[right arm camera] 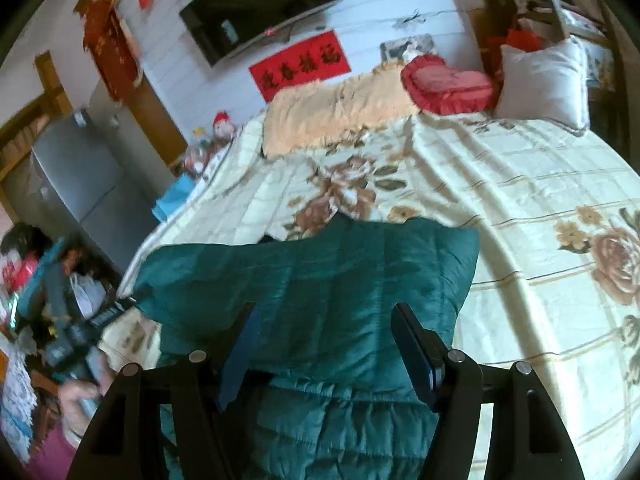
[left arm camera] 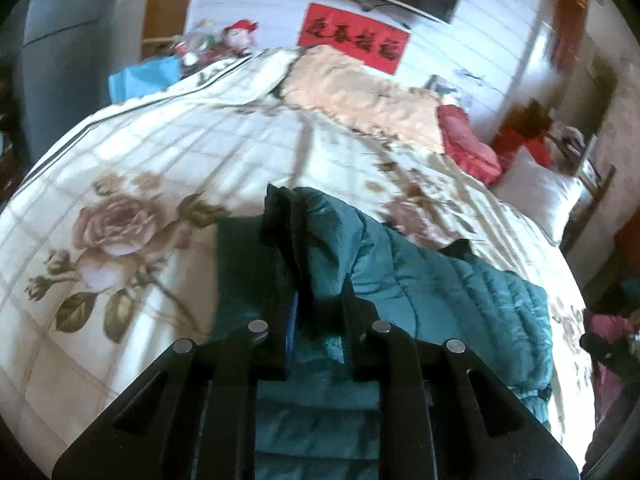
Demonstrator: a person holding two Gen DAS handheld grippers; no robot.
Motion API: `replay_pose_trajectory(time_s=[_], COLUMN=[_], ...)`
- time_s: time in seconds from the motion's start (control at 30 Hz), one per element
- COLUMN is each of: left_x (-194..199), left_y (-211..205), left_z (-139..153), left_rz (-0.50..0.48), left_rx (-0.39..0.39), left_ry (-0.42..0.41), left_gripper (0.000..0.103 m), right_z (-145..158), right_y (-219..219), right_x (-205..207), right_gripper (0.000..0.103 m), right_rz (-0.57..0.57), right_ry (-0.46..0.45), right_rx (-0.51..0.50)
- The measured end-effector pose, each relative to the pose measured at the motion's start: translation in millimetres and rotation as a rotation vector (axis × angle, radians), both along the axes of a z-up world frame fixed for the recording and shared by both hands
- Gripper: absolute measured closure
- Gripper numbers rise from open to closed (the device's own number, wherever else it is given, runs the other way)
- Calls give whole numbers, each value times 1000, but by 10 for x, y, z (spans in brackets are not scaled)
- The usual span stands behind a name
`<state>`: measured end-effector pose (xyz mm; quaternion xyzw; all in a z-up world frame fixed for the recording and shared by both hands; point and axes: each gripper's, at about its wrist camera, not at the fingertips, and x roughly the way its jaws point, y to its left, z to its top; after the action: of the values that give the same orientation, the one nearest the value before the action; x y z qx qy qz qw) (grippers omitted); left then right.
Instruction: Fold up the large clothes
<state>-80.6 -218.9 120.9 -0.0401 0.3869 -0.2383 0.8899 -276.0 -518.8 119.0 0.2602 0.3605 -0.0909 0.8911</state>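
Cream quilt (left arm camera: 168, 152) with brown printed roses covers the bed and fills most of both views. On it, toward the near edge, lies the teal jacket (right arm camera: 320, 272), a quilted padded garment spread flat in the right wrist view, its far edge straight and its body running back under the camera. A peach blanket (right arm camera: 340, 108) lies across the far end of the quilt. Beside that sit a white pillow (right arm camera: 544, 84) and a red heart cushion (right arm camera: 448, 84), the cushion touching the blanket's end and the pillow just beyond it. On the white wall behind hang a dark TV (right arm camera: 260, 4) and, below it, a red banner (right arm camera: 300, 64) with black characters. A grey cabinet (right arm camera: 80, 172) stands off the bed's far-left corner in the right wrist view.

The left gripper (left arm camera: 316, 300) is clamped on a bunched fold of the jacket: teal cloth with a black lining edge rises up between its closed fingers, above the quilt. The rest of the jacket trails away to the right and back toward the camera.

The right gripper (right arm camera: 324, 344) hangs over the flat jacket with its jaws apart, blue pads (right arm camera: 416, 352) on either side of the cloth, nothing pinched between them. At the lower left of that view a hand (right arm camera: 80, 396) grips a dark handle.
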Motion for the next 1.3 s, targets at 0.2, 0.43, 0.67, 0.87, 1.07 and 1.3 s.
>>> replay_pose_trajectory(time_s=[0.2, 0.43, 0.67, 0.87, 1.07, 1.3], left_x=[-27, -30, -111, -165, 107, 320], left_y=[78, 79, 243, 99, -514, -702], left_z=[-384, -503, -76, 156, -234, -700], left_rz=[3, -30, 25, 34, -5, -1], left_rx=[49, 70, -2, -55, 146, 243], left_ry=[48, 88, 6, -96, -32, 31], left_gripper=[87, 72, 56, 35, 34, 34], right_z=[-403, -897, -483, -345, -537, -863], right_y=[240, 347, 290, 267, 419, 469], right_x=[535, 811, 612, 720, 1086, 1434], right_gripper=[38, 38, 38, 38, 38, 37], right_rz=[55, 66, 44, 12, 59, 70], right_ry=[101, 229, 137, 139, 149, 220], right_rx=[-77, -190, -161, -234, -210, -258])
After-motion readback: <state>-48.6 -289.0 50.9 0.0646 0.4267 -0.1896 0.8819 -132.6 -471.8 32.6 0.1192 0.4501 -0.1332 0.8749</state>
